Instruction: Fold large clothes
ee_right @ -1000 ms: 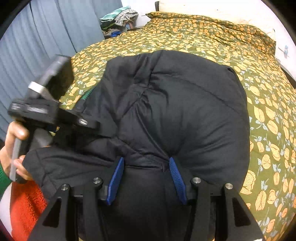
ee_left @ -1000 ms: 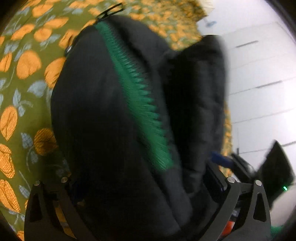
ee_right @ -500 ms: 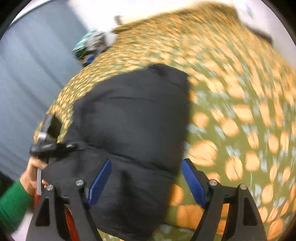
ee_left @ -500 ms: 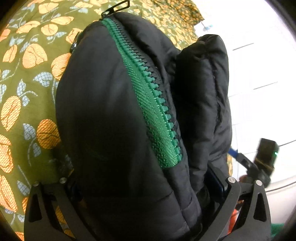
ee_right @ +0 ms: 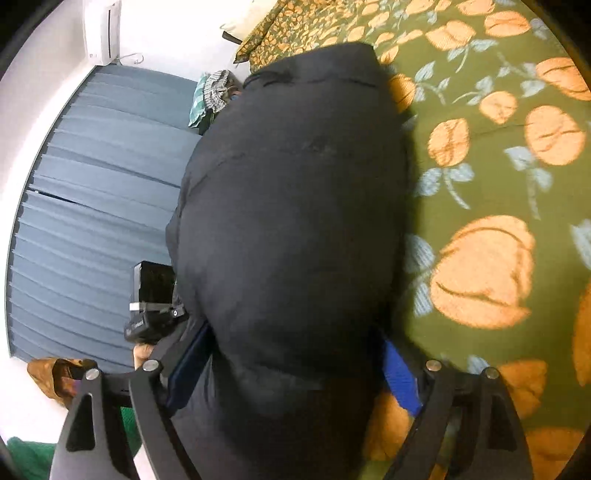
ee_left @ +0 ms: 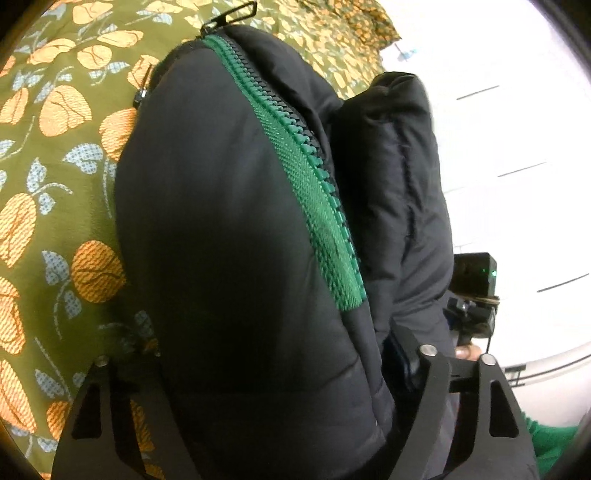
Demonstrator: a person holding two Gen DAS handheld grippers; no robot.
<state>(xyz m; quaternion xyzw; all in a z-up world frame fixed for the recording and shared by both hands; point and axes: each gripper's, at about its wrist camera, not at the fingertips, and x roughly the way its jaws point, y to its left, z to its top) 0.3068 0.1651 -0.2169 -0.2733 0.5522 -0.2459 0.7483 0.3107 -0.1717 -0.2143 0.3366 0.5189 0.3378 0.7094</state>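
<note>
A folded black puffer jacket (ee_left: 229,240) with a green zipper (ee_left: 310,177) fills the left wrist view, held on edge over the bedspread. My left gripper (ee_left: 266,376) has its jaws wide around the thick bundle, gripping it. In the right wrist view the same black jacket (ee_right: 295,206) bulges between the blue pads (ee_right: 400,373) of my right gripper (ee_right: 291,369), which clamps the other side. Each gripper shows at the edge of the other's view.
An olive bedspread with orange flowers (ee_right: 498,184) lies under the jacket. Blue-grey curtains (ee_right: 96,184) and a white wall unit (ee_right: 101,29) are at the left. A pile of clothes (ee_right: 216,92) sits at the far bed edge. White wall (ee_left: 517,147) is at the right.
My right gripper let go, swung round and closed again on the jacket's side. The left gripper kept its hold as the bundle turned slightly.
</note>
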